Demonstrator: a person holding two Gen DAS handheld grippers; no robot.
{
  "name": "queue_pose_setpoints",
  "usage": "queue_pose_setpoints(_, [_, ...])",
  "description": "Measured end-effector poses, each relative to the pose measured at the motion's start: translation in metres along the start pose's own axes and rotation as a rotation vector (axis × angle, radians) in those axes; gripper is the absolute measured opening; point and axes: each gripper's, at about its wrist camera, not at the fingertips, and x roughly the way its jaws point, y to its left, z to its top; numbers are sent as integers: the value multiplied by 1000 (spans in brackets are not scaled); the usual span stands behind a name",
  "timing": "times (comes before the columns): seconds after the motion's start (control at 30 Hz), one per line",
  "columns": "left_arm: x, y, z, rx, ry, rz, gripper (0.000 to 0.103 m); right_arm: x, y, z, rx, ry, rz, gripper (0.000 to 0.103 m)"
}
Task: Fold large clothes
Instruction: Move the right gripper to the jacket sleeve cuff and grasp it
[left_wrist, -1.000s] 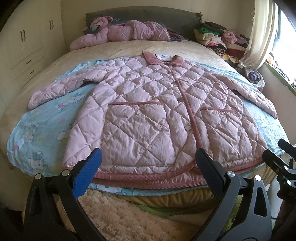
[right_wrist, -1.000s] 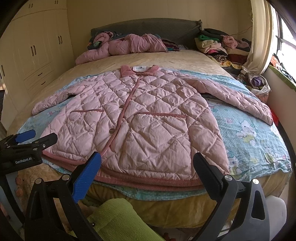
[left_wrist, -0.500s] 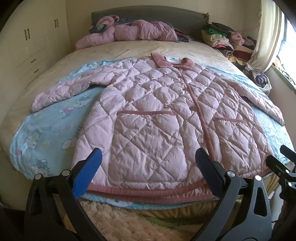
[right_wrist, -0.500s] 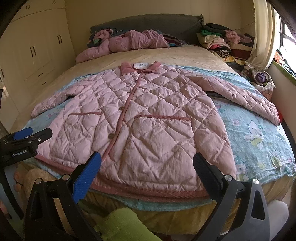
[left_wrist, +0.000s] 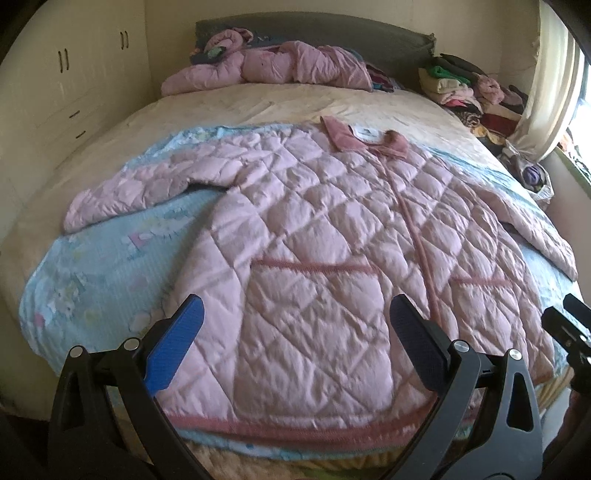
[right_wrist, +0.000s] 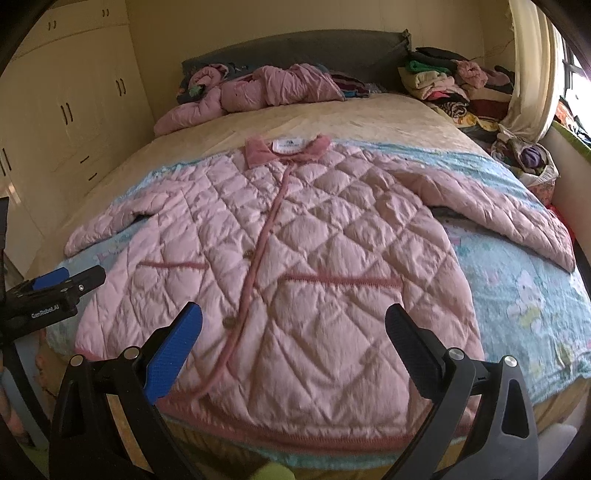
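A: Left gripper (left_wrist: 295, 328) jaws wide, holding nothing, hovering over the hem of the coat (left_wrist: 332, 258). Right gripper (right_wrist: 293, 339) same: spread wide, nothing held, above the hem on the other side.

B: Coat position?

A: Flat on a blue blanket (right_wrist: 524, 295) across the bed (right_wrist: 332, 114), front up, buttoned, collar (right_wrist: 288, 149) toward the headboard (right_wrist: 295, 48), both sleeves spread out to the sides.

B: Anything else nearby?

A: Second pink coat (left_wrist: 280, 66) bunched at the headboard. Stack of clothes (right_wrist: 443, 85) at the far corner by the curtain (right_wrist: 532, 66). Wardrobe (right_wrist: 66, 103) along the other side.
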Motion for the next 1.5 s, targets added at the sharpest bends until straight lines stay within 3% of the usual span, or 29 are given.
queue_pose_setpoints(0.43, [18, 10, 58, -15, -30, 58, 94, 16, -7, 61, 48, -52, 30, 99])
queue_pose_setpoints(0.87, [41, -2, 133, -67, -80, 31, 94, 32, -36, 128, 112, -127, 31, 99])
queue_pose_setpoints(1.23, [77, -40, 168, -53, -66, -14, 94, 49, -101, 169, 249, -154, -44, 99])
queue_pose_setpoints(1.5, [111, -71, 168, -21, -59, -62, 94, 67, -169, 174, 396, -159, -139, 99])
